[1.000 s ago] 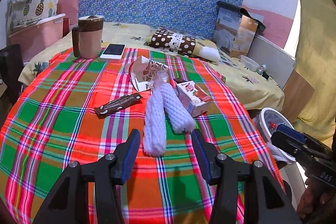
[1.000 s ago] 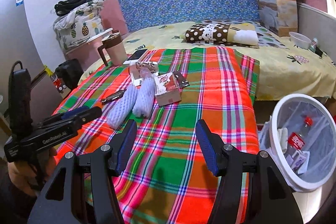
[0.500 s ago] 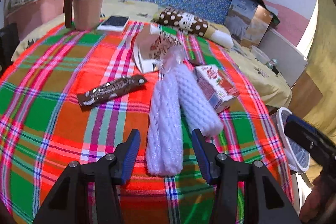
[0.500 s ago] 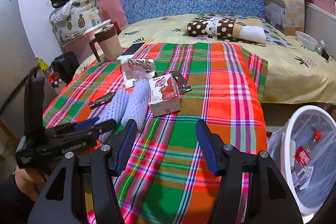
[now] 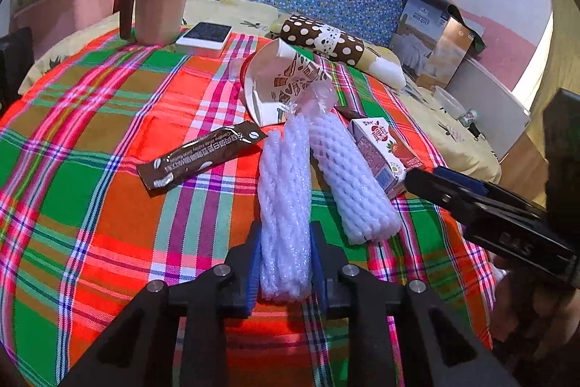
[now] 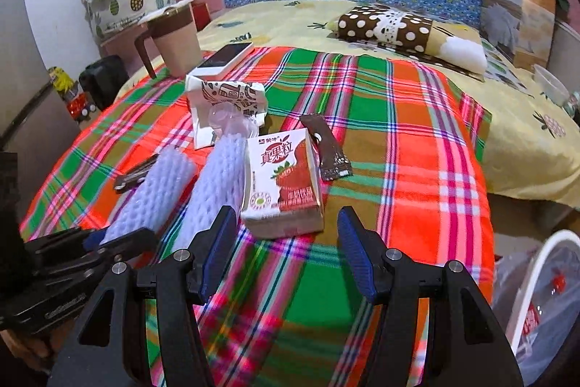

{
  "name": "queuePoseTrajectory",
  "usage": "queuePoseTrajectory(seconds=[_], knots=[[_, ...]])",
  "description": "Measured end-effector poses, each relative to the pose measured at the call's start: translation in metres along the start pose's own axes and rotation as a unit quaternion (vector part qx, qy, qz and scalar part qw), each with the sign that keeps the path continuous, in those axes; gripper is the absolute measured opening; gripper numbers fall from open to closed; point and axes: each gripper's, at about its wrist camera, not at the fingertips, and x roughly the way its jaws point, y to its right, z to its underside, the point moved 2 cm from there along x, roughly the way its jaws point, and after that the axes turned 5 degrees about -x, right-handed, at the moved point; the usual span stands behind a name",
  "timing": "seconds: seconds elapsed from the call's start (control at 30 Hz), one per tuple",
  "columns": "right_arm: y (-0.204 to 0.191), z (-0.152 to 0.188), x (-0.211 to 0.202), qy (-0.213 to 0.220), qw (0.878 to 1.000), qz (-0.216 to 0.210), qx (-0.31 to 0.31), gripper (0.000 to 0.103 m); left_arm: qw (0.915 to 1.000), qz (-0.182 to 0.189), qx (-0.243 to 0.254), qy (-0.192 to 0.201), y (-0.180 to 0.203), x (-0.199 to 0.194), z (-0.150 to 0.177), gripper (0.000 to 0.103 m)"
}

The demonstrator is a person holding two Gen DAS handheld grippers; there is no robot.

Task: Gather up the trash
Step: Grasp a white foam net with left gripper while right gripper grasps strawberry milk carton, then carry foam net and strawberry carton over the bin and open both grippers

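Two white foam net sleeves lie side by side on the plaid cloth (image 5: 90, 191). My left gripper (image 5: 285, 234) has its jaws closing on the near end of the left foam sleeve (image 5: 286, 176), and the pads press its sides. The other foam sleeve (image 5: 351, 176) lies just to its right. A strawberry milk carton (image 6: 282, 176) lies flat just ahead of my right gripper (image 6: 286, 218), which stands open with nothing gripped. A brown sachet (image 5: 199, 156), a crushed paper cup (image 5: 282, 86) and a second sachet (image 6: 326, 147) lie around them.
A brown mug (image 5: 159, 2) and a phone (image 5: 204, 35) stand at the cloth's far left edge. A dotted pillow (image 5: 326, 42) lies on the yellow bed behind. A white-rimmed bin (image 6: 536, 263) with bottles inside stands low at the right.
My left gripper came forward and down over the left foam sleeve and its jaws drew in onto it. My right gripper moved in toward the milk carton, still open.
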Motion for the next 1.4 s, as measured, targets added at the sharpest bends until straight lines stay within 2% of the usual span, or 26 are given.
queuePoseTrajectory(seconds=[0.37, 0.93, 1.4], knots=[[-0.005, -0.003, 0.018, -0.024, 0.999, 0.009, -0.020, 0.059, 0.9999, 0.014, 0.001, -0.006, 0.000, 0.005, -0.001, 0.025], [0.003, 0.014, -0.026, 0.030, 0.999, 0.005, 0.027, 0.056, 0.9994, 0.012, 0.023, 0.021, 0.018, -0.022, 0.004, 0.024], [0.015, 0.042, -0.063, 0.059, 0.996, 0.008, 0.071, 0.056, 0.9976, 0.031, 0.053, 0.032, 0.052, -0.055, 0.023, 0.024]])
